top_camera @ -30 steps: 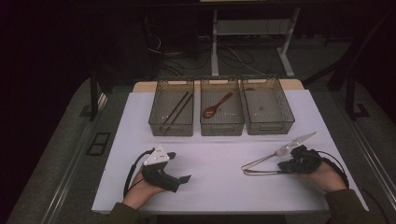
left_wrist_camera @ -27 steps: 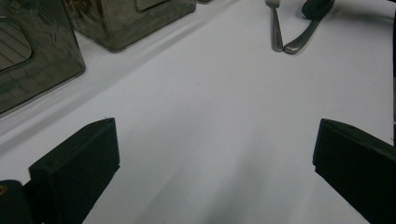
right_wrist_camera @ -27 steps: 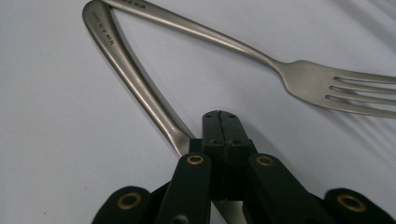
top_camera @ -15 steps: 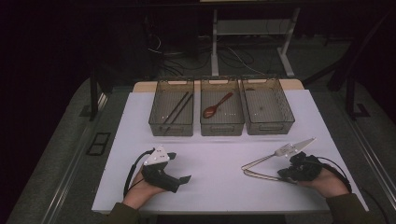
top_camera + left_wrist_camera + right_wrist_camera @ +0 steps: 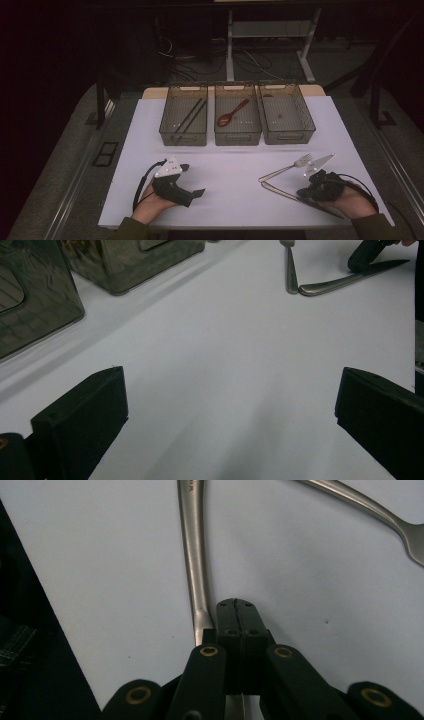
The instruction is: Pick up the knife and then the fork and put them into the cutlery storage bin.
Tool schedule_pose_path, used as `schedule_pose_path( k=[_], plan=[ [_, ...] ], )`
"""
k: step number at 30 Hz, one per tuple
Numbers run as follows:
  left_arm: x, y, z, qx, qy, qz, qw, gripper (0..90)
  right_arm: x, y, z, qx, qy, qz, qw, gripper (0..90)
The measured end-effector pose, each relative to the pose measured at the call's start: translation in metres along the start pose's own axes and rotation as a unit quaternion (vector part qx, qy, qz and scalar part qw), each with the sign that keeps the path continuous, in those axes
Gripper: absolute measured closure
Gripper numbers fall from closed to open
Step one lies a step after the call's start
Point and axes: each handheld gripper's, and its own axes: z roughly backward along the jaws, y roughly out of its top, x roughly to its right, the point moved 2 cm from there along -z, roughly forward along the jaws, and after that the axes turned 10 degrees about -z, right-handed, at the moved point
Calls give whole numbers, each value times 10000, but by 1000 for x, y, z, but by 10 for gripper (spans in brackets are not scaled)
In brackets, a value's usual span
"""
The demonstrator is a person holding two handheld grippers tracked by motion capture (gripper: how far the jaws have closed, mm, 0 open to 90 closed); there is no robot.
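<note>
By right gripper (image 5: 236, 611), knife (image 5: 194, 555) points away lengthwise.

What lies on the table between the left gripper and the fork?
Nothing lies there. In the left gripper view, bare white table stretches from the left gripper, with its open jaws, to the fork; the high view agrees.

Black grippers (image 5: 200, 192), brass-ringed screws, grey triangular plates, black cables, olive sleeves (image 5: 131, 230)

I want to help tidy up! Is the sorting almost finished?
About halfway. The chopsticks and spoon already lie in their bins. The right gripper, jaws shut, sits right beside the knife. The knife and fork are still on the table, not yet binned.
</note>
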Motion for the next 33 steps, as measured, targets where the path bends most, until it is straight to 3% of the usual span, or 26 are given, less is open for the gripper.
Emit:
schedule_pose_path(
  k=[2,7,12,20,26,29,33],
  plan=[
    [0,0,0,4,0,-7,10000,0,0,1,2,50,5,10,10000,886],
    [1,0,0,11,-10,-4,10000,0,-5,7,16,218,-7,-67,9997,720],
    [2,1,-2,-22,-17,-66,10000,0,-14,14,17,252,-126,1,9996,593],
    [3,0,-3,7,-74,-105,9999,0,-26,23,7,-140,-175,298,9993,611],
    [4,0,-4,-32,-105,-165,9998,0,-26,26,-2,-562,-259,456,9970,664],
    [4,0,-4,-30,-112,-177,9998,0,-27,27,-6,-665,-171,506,9964,686],
    [4,-1,-4,-36,-114,-167,9998,0,-26,29,-10,-806,-239,606,9946,723]
  ],
)
